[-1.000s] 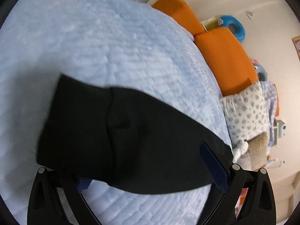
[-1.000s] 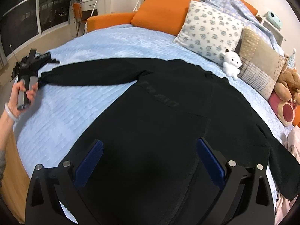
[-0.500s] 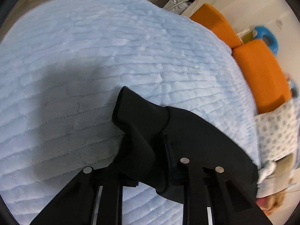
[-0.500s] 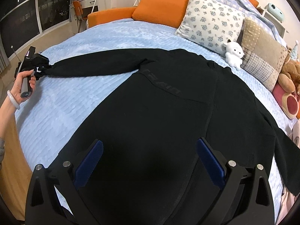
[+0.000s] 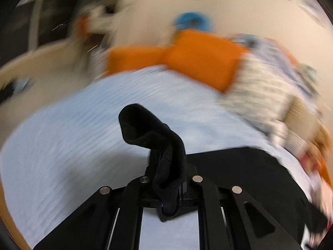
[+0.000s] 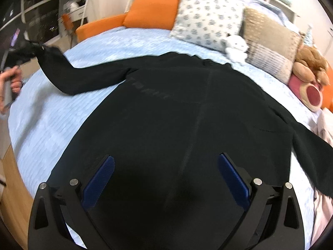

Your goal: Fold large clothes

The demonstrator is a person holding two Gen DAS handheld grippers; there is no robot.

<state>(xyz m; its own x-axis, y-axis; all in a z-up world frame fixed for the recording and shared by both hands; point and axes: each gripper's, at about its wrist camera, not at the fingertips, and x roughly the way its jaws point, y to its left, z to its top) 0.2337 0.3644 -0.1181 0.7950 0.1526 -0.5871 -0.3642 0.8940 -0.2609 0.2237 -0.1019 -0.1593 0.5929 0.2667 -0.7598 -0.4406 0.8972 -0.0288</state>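
A large black long-sleeved garment (image 6: 187, 114) lies spread flat on a light blue bed cover (image 6: 52, 120). My left gripper (image 5: 168, 195) is shut on the cuff of the garment's left sleeve (image 5: 149, 131), which stands up crumpled between the jaws. In the right wrist view the left gripper (image 6: 22, 50) holds that sleeve end (image 6: 68, 73) raised off the bed at the far left. My right gripper (image 6: 166, 179) is open and empty, hovering over the garment's lower body. The other sleeve (image 6: 312, 152) lies stretched out to the right.
Orange cushions (image 6: 154, 8), a patterned pillow (image 6: 208, 16), a beige pillow (image 6: 270, 41), a white plush (image 6: 237, 45) and a brown and pink plush (image 6: 310, 77) line the head of the bed. The bed's wooden edge (image 6: 12, 187) runs at the left. The left wrist view is motion blurred.
My left gripper shut on the sleeve cuff and lifted it up off the bed, swinging toward the garment's body. The right gripper stayed open over the hem area.
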